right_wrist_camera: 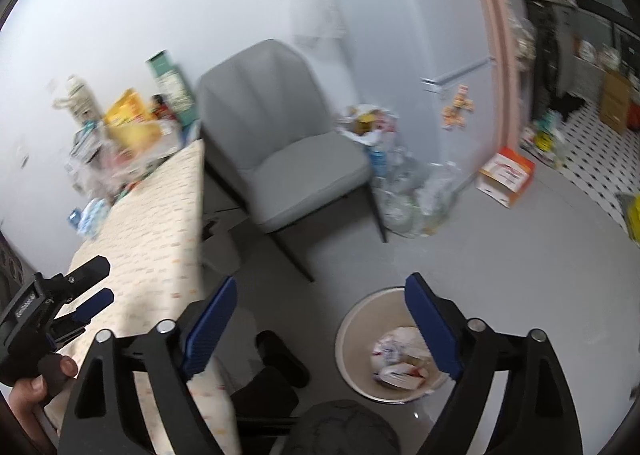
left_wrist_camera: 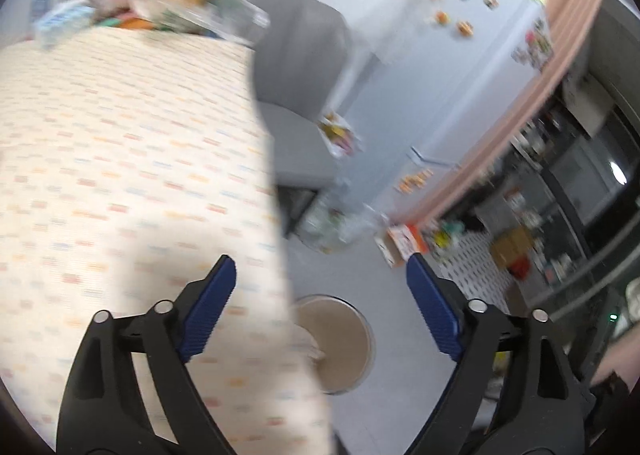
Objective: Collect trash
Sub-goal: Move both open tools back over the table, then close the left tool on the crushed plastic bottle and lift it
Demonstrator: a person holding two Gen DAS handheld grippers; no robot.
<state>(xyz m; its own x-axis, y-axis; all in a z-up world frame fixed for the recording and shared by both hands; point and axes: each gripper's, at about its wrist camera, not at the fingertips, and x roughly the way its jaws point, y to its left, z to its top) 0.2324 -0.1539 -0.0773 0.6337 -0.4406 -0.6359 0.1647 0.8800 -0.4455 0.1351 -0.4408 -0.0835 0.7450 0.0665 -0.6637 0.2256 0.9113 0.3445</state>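
Note:
A round beige trash bin (right_wrist_camera: 362, 319) stands on the grey floor beside the table. Crumpled white and red wrappers (right_wrist_camera: 396, 361) lie inside it. My right gripper (right_wrist_camera: 320, 319) hovers above the bin and the table corner, blue pads wide apart, nothing between them. My left gripper (left_wrist_camera: 320, 295) is open too and empty, over the edge of the patterned tablecloth (left_wrist_camera: 120, 155), with the bin (left_wrist_camera: 344, 339) below it. In the right wrist view the left gripper (right_wrist_camera: 100, 282) shows at the far left over the table, held by a hand (right_wrist_camera: 28, 387).
A grey chair (right_wrist_camera: 288, 143) stands at the table's far side. Bags of plastic bottles (right_wrist_camera: 408, 191) and an orange and white box (right_wrist_camera: 508, 175) sit on the floor by the white fridge (left_wrist_camera: 460, 75). Boxes and packets (right_wrist_camera: 120, 131) crowd the table's far end. A black slipper (right_wrist_camera: 284, 359) is near the bin.

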